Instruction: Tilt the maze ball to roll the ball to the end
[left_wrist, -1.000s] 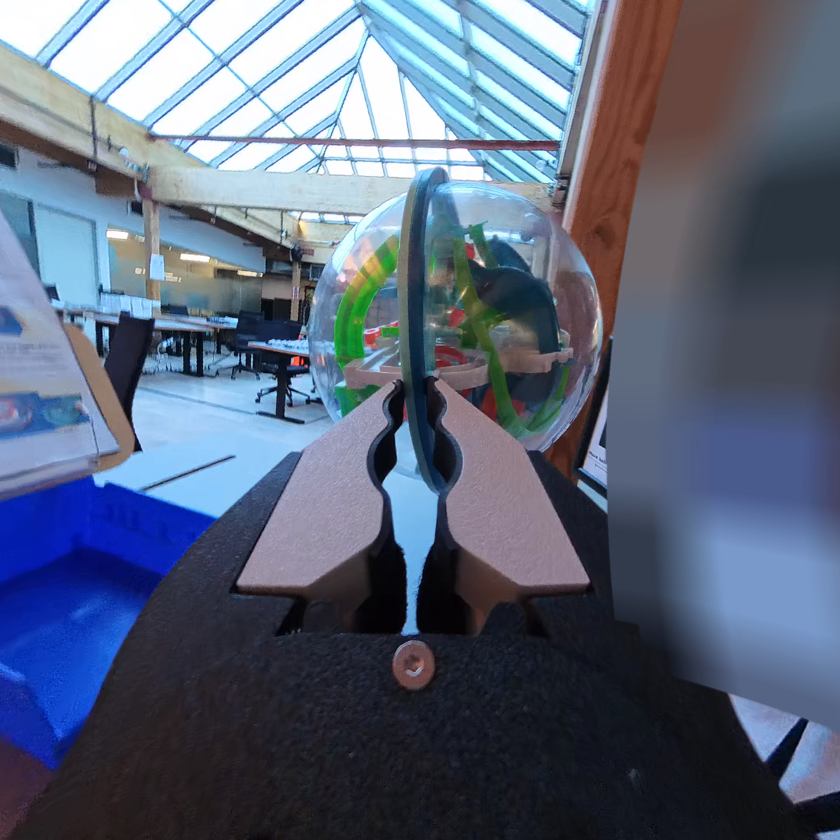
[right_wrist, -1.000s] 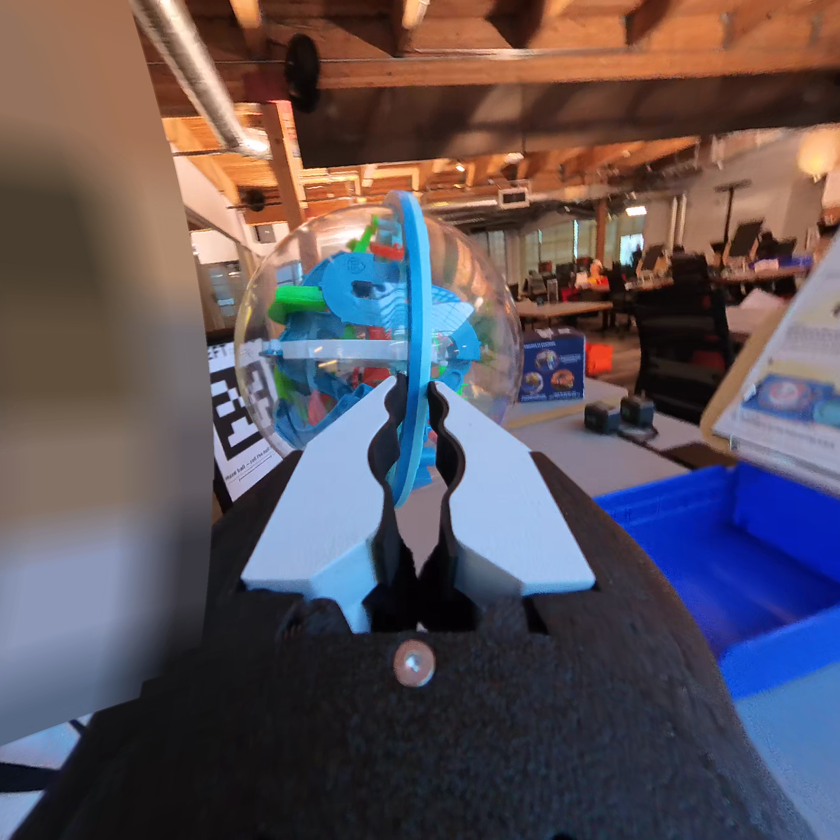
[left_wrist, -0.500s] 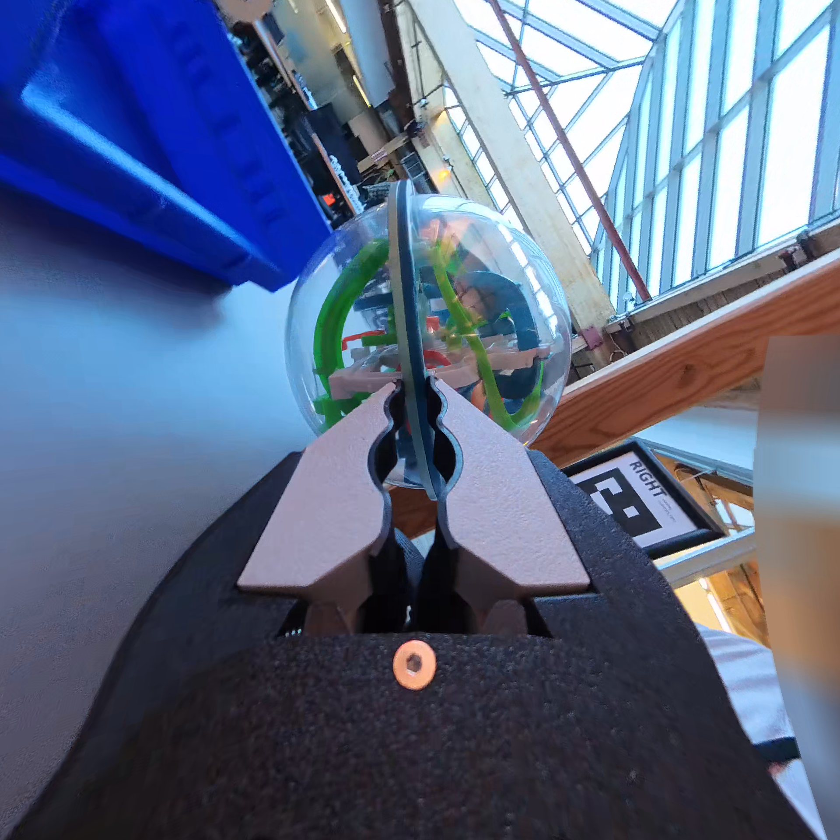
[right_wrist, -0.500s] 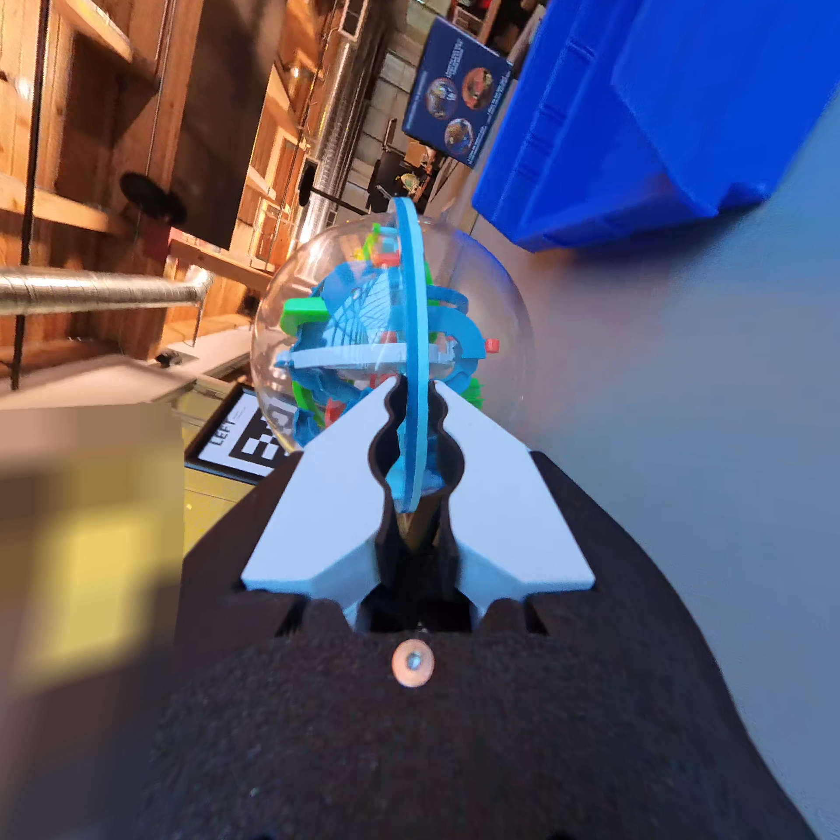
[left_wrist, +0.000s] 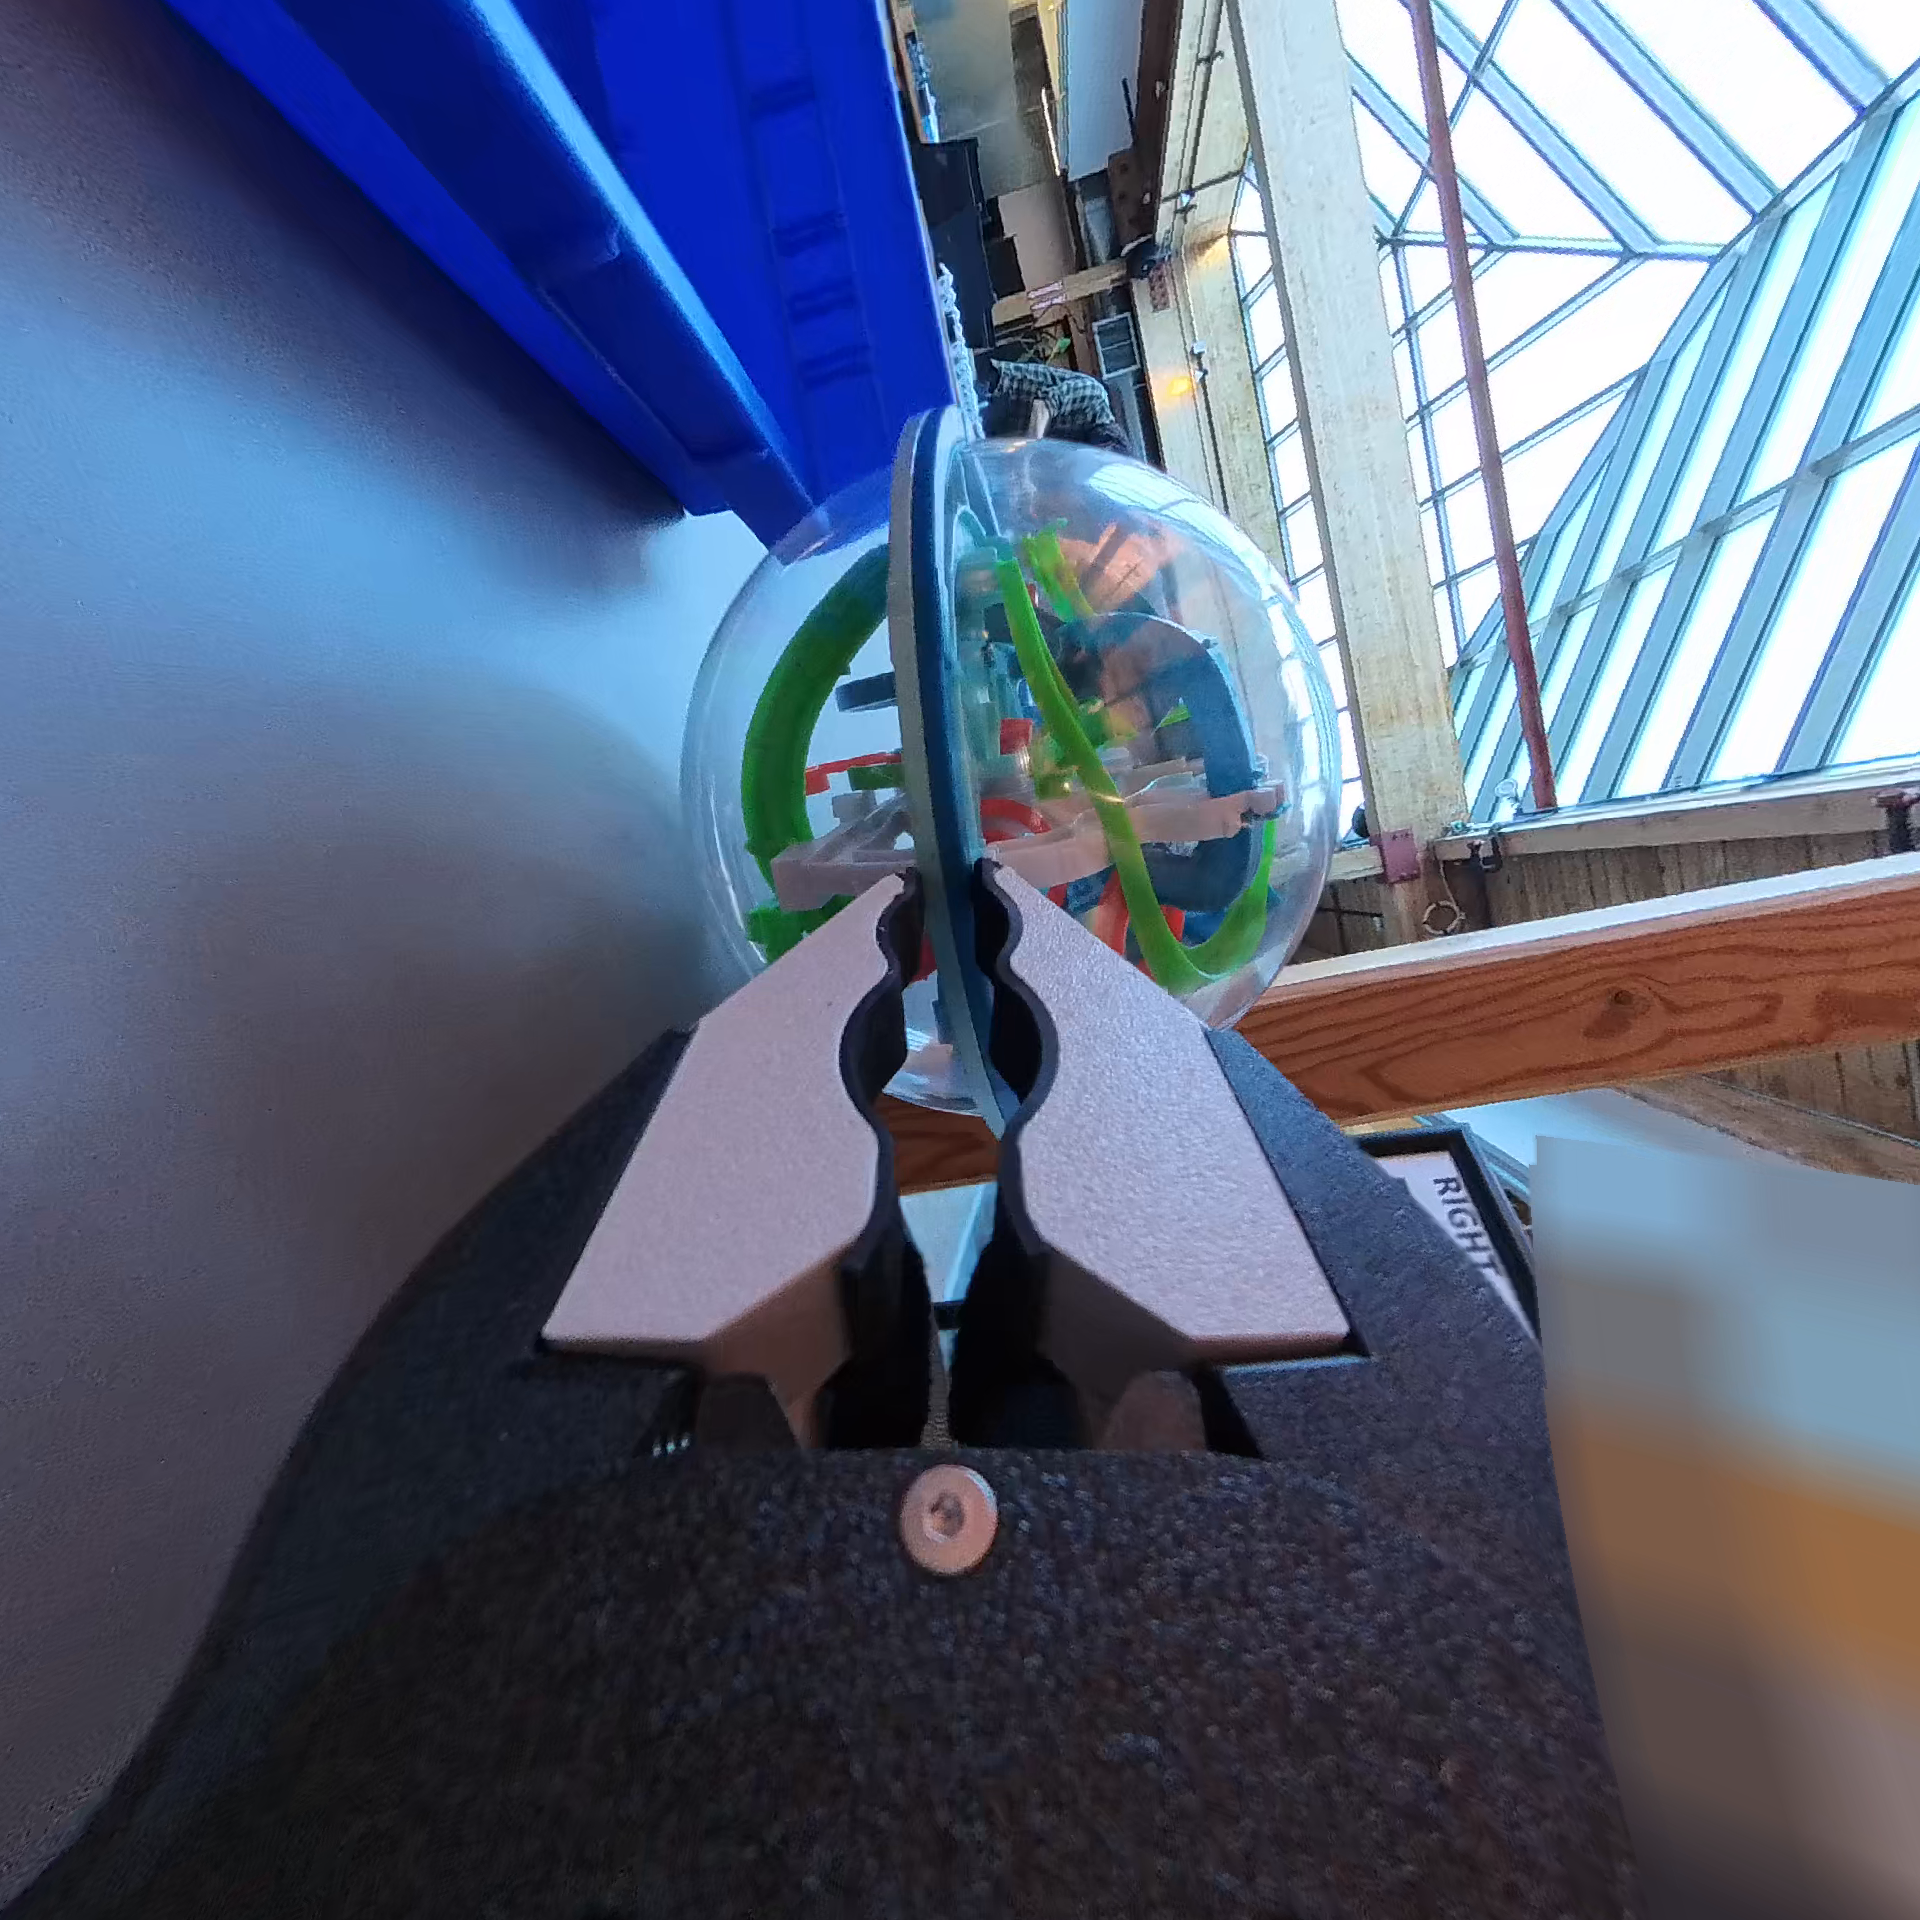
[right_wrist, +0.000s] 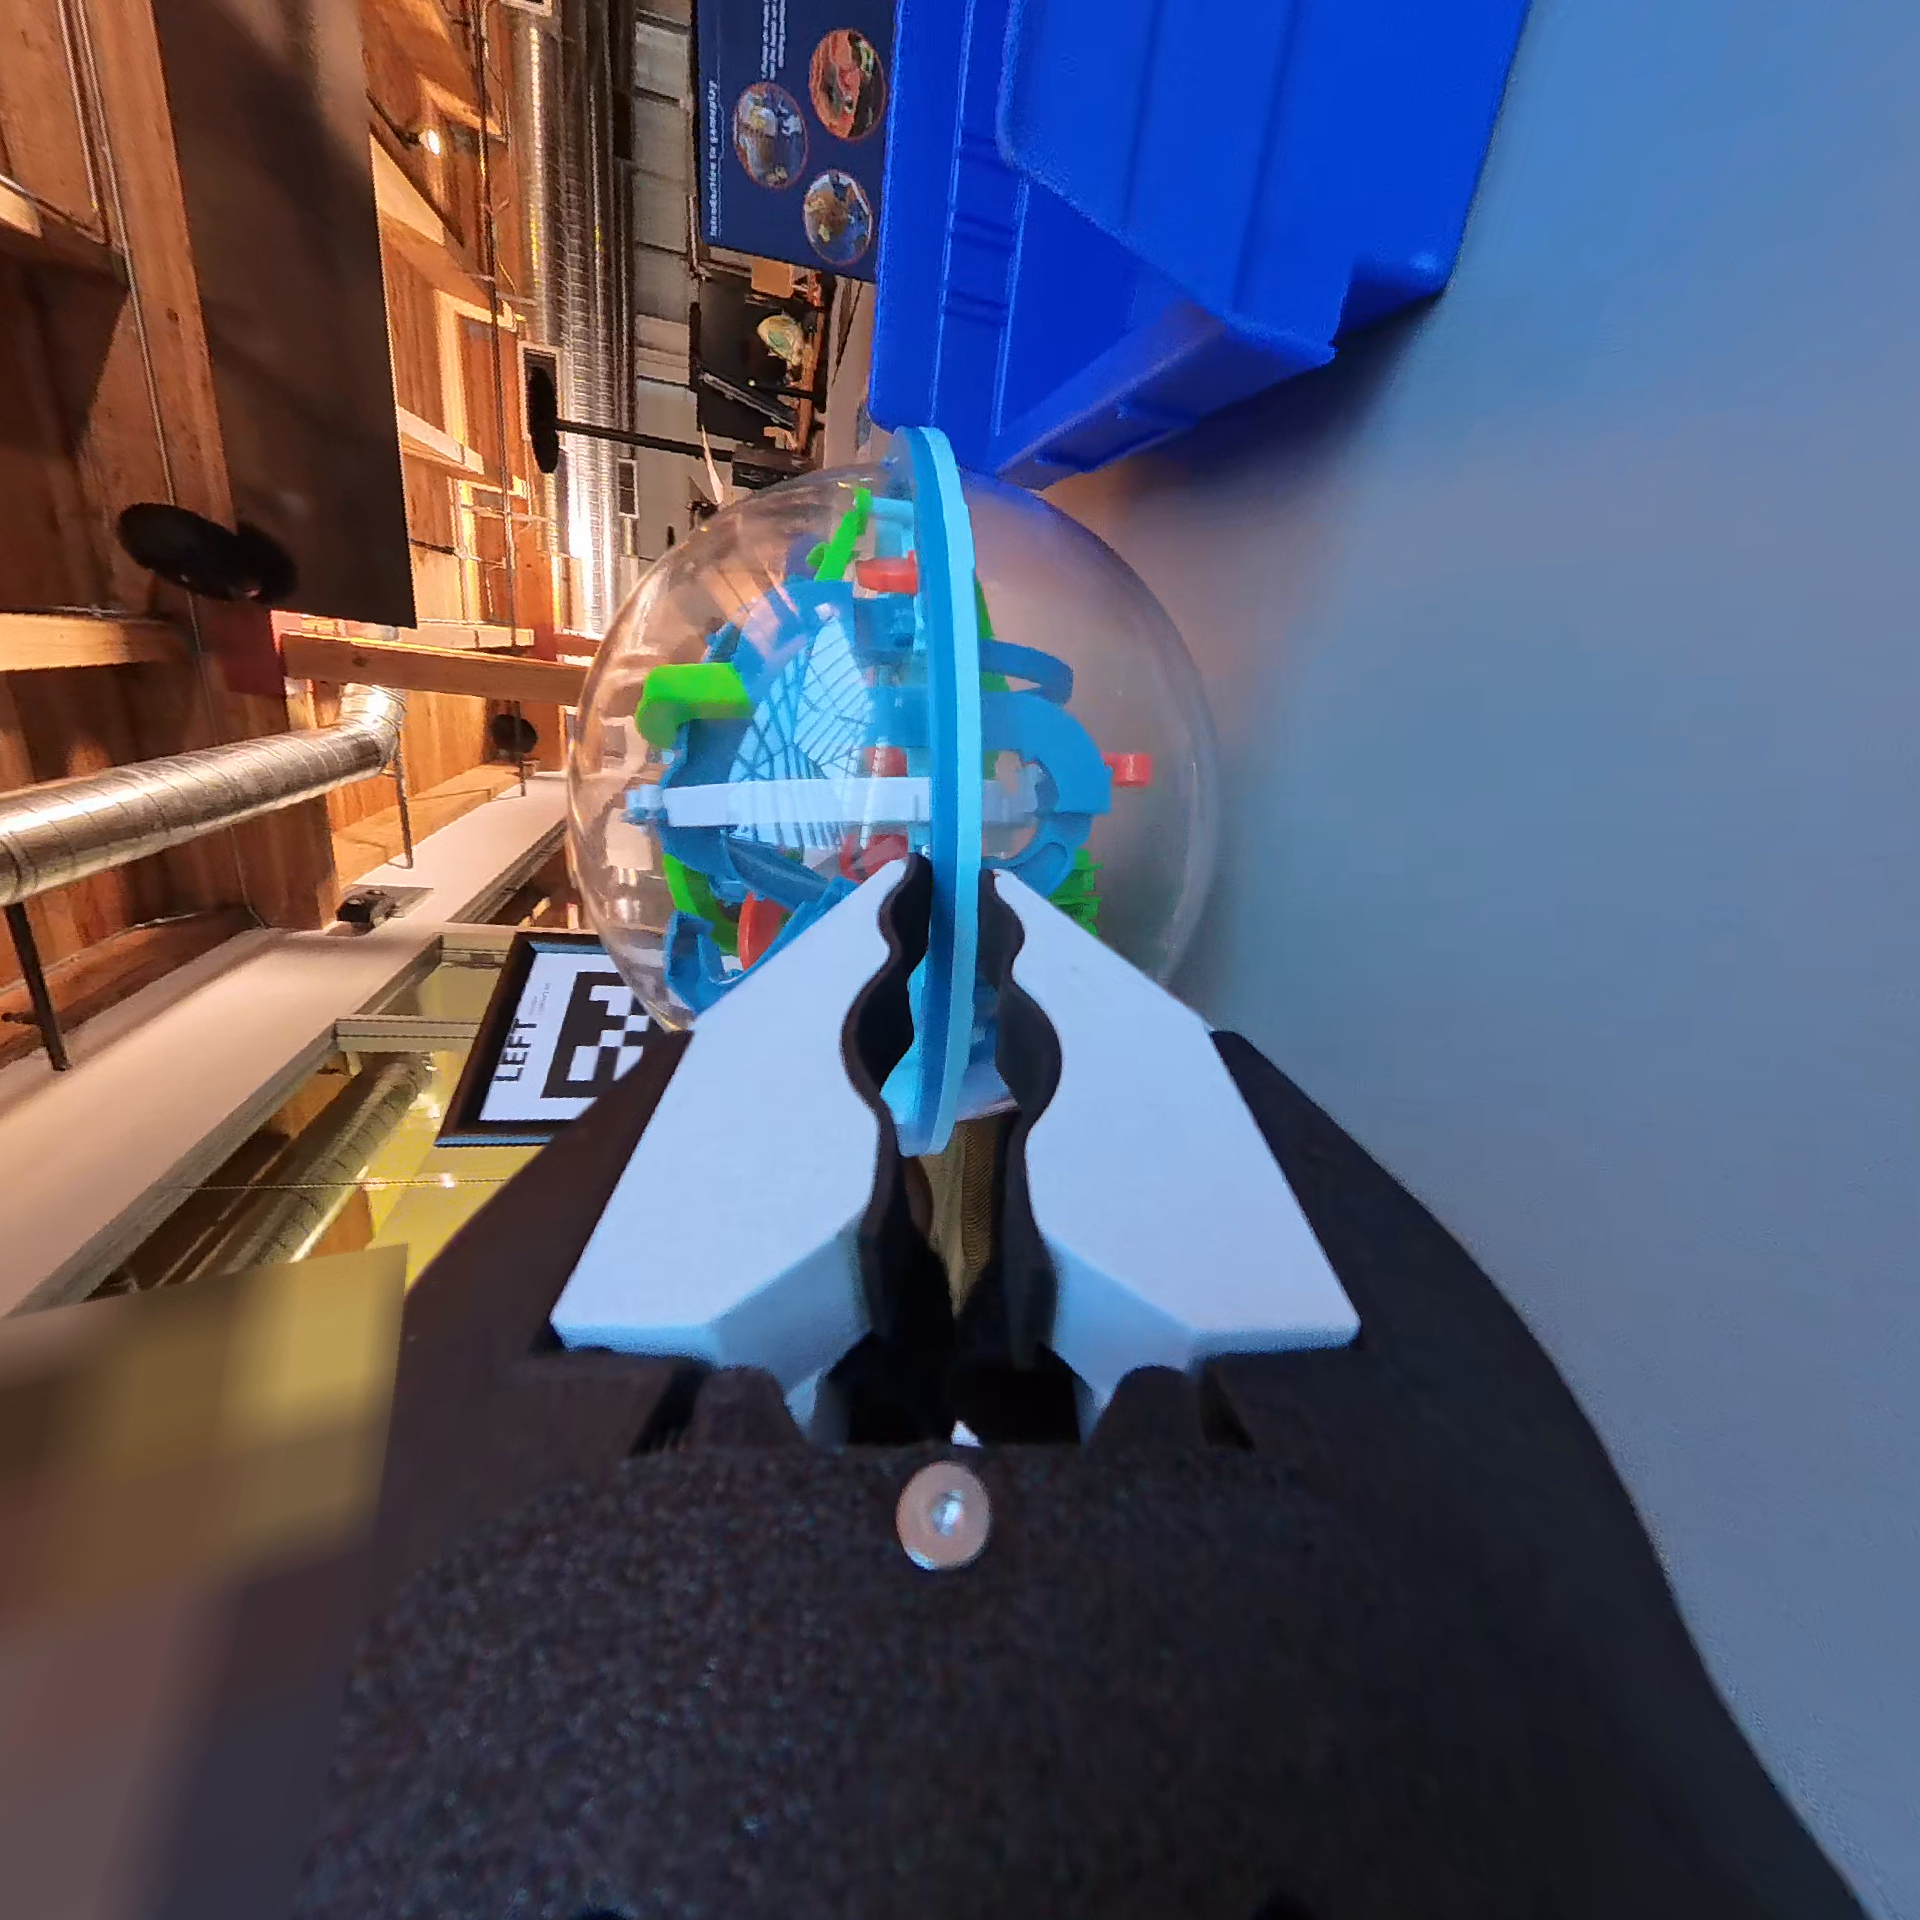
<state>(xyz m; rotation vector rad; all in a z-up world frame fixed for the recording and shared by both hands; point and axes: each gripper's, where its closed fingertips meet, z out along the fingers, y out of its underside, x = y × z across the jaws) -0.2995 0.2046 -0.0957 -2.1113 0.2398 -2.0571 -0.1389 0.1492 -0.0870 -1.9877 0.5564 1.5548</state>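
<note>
Left wrist view: left claw and right claw each pinch the maze ball's rim, mid-tilt; next needs slow rolling.

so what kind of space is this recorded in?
Looks like an open-plan workshop or office in a converted timber building, though that's a guess. Cues: sloped glass skylight roof, wooden beams and exposed metal ducting, plus a grey worktable with a blue plastic bin.
</note>
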